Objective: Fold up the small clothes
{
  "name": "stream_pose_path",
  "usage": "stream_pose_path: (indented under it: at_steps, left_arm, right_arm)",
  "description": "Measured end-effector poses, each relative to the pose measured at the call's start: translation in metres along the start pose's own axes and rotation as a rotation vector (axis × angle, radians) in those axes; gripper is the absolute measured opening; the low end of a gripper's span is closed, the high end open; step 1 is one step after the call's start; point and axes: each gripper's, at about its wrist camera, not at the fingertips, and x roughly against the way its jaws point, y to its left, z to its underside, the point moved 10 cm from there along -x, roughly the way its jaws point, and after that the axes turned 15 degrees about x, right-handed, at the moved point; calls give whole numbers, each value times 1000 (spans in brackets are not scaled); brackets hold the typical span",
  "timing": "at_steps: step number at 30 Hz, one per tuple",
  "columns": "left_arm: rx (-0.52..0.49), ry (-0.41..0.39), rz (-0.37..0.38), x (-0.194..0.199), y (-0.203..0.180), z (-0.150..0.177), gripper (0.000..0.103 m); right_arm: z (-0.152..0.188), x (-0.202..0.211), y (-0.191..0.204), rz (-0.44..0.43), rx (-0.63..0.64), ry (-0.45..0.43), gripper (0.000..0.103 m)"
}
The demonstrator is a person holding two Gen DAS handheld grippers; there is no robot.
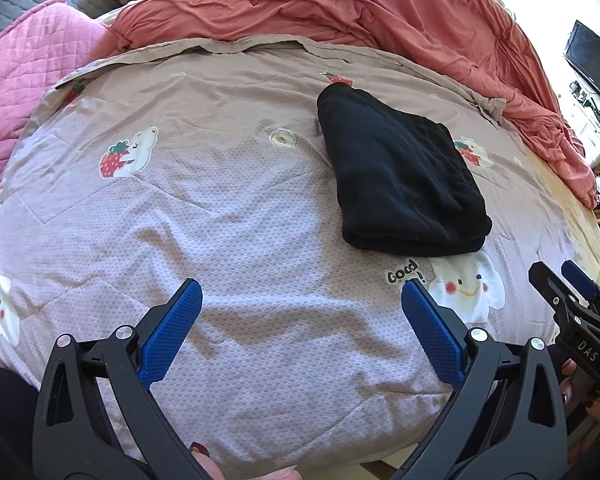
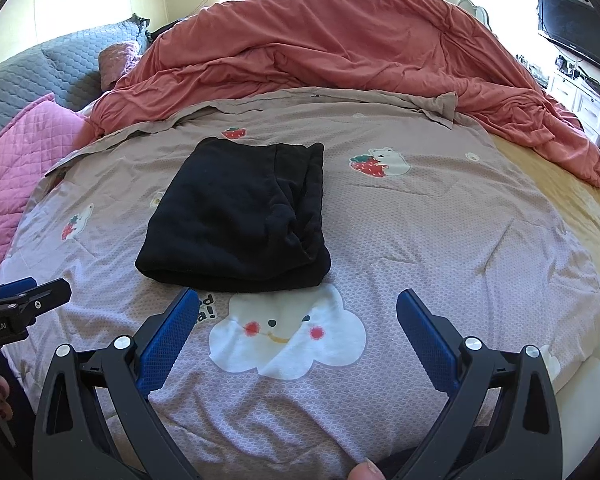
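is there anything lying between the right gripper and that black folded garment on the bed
Nothing visible does. The right gripper, open, hangs over bare printed bedsheet, and the black folded garment lies just ahead and slightly left of it. The left gripper, also open, is off to the side.

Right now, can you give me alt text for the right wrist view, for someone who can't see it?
A folded black garment lies on a mauve quilt printed with strawberries, bears and a smiling cloud, just beyond the open, empty right gripper. The left gripper pokes in at the left edge, and a rumpled coral duvet is heaped behind.
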Motion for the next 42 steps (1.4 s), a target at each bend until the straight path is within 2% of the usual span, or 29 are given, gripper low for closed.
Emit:
stream_pose_path:
  at_steps: [42]
  left_arm:
    - [-24,-12,-7,3,-5,0,94]
  right_arm:
    - [1,1,-3,9,8,0,98]
